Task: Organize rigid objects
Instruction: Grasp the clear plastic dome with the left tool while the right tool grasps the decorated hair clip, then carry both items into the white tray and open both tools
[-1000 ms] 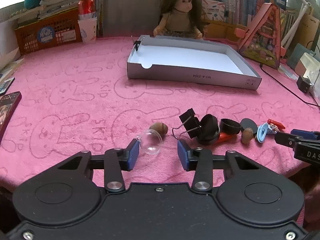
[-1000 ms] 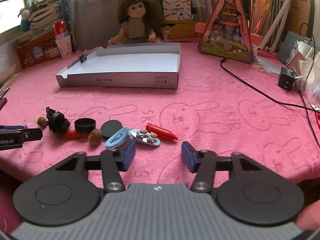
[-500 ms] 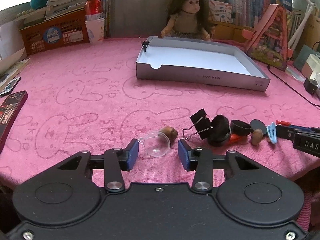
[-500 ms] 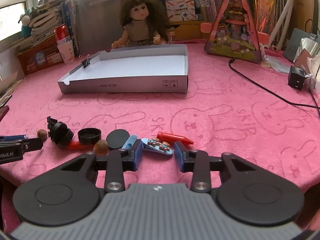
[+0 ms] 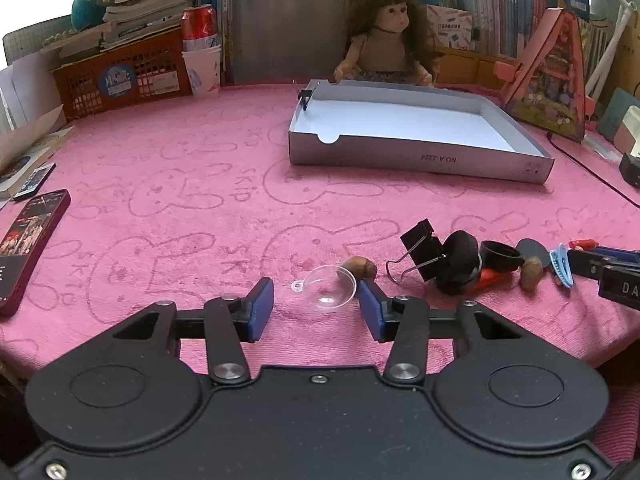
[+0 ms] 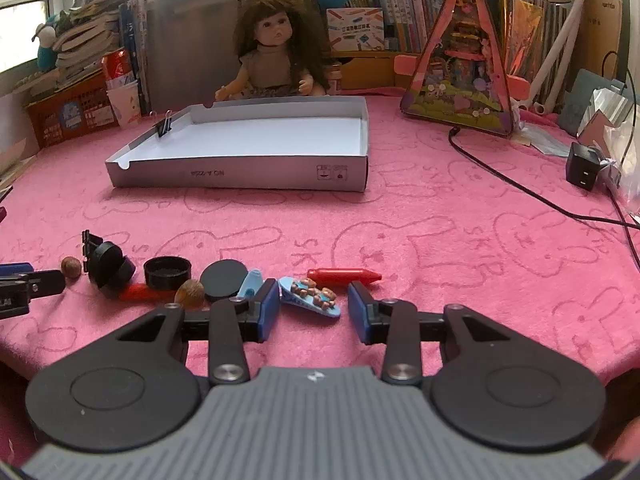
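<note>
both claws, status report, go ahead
Left claw open around clear dome, nut just beyond. Right claw open around decorated hair clip. Box holds nothing yet.

Pink bunny-print tablecloth (image 5: 168, 168), crowded bookshelves (image 6: 400, 20) behind, daylit window (image 6: 24, 12) left.

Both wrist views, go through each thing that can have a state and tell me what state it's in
left hand-held gripper: open, clear half-dome between its fingers, not clamped
right hand-held gripper: open around the blue hair clip
clear half-dome: tipped on its side, opening facing left
blue hair clip: lying flat on the cloth
grey box: open, nothing inside
small binder clip: clipped on the box's left wall
black cap: lying open side up
red crayon: lying flat
</note>
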